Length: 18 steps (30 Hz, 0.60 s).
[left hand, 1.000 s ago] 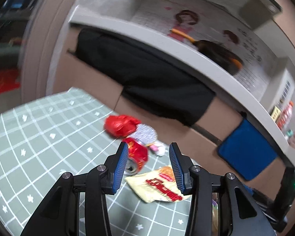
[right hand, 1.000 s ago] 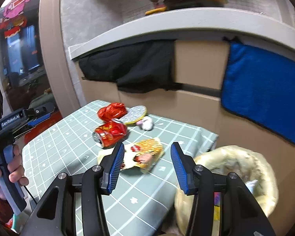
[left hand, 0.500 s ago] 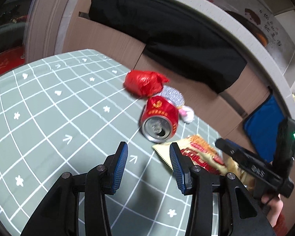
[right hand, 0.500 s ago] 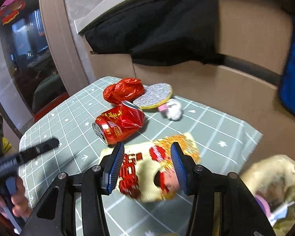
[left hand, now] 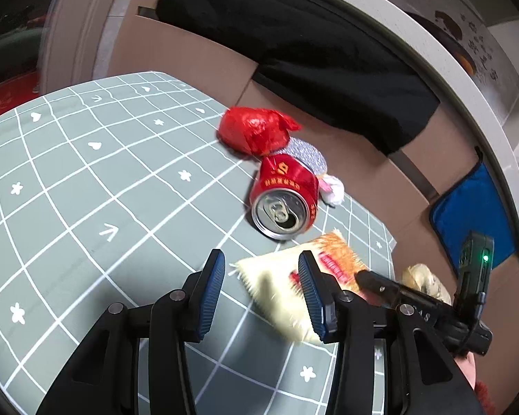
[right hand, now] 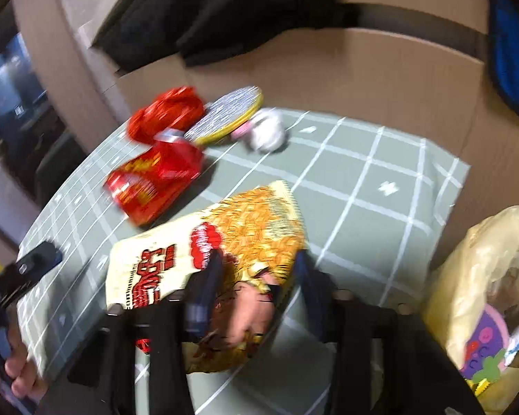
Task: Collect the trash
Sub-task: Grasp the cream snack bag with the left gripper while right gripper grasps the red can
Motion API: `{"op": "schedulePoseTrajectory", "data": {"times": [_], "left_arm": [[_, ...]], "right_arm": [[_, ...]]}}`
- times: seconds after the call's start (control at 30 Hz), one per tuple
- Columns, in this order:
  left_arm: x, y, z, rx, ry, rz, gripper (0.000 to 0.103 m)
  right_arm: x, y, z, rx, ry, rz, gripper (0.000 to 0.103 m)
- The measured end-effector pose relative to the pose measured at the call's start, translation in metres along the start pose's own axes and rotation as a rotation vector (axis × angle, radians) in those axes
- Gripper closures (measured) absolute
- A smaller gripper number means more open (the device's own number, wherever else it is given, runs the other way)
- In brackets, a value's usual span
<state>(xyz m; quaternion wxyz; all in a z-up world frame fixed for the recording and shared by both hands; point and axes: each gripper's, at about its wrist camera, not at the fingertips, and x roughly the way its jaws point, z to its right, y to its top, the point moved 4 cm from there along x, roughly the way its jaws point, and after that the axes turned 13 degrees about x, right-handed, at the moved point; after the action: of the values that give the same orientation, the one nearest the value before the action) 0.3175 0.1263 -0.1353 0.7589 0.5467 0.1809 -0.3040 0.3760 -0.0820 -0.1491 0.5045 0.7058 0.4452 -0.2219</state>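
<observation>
A grey-green cloth with a white grid and small stars, hearts and arrows covers the table. Behind it, from about ten o'clock round to two, runs a brown cardboard wall under a pale curved ledge. A black cloth hangs over that wall at twelve o'clock, and a blue cloth hangs at three o'clock. Above the ledge, at one o'clock, a wall bears cartoon drawings.

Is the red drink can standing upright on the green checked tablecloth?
No, the red drink can lies on its side on the green checked tablecloth, its opened silver top facing the left wrist camera.
</observation>
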Motion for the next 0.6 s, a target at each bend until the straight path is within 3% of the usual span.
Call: {"op": "schedulePoseTrajectory", "data": {"times": [0.17, 0.33, 0.37, 0.4, 0.43, 0.5, 0.6], "left_arm": [[-0.002, -0.002, 0.004, 0.012, -0.010, -0.010, 0.058], [-0.009, -0.008, 0.006, 0.015, 0.006, -0.018, 0.058], [-0.014, -0.008, 0.005, 0.005, 0.013, -0.006, 0.058], [-0.021, -0.008, 0.002, -0.012, 0.025, 0.017, 0.058], [-0.026, -0.007, -0.001, -0.024, 0.032, 0.034, 0.058], [-0.039, -0.008, -0.006, -0.053, 0.056, 0.070, 0.057], [-0.042, -0.012, -0.009, -0.056, 0.053, 0.063, 0.057]], "right_arm": [[-0.007, -0.027, -0.012, -0.089, 0.052, -0.060, 0.091], [-0.026, -0.045, -0.032, -0.191, 0.102, -0.087, 0.087], [-0.033, -0.042, -0.038, -0.216, 0.092, -0.057, 0.079], [-0.037, -0.040, -0.041, -0.230, 0.082, -0.032, 0.061], [-0.043, -0.033, -0.046, -0.243, 0.077, 0.003, 0.055], [-0.052, -0.016, -0.056, -0.225, 0.122, 0.062, 0.053], [-0.051, 0.014, -0.065, -0.146, 0.172, 0.101, 0.052]]}}
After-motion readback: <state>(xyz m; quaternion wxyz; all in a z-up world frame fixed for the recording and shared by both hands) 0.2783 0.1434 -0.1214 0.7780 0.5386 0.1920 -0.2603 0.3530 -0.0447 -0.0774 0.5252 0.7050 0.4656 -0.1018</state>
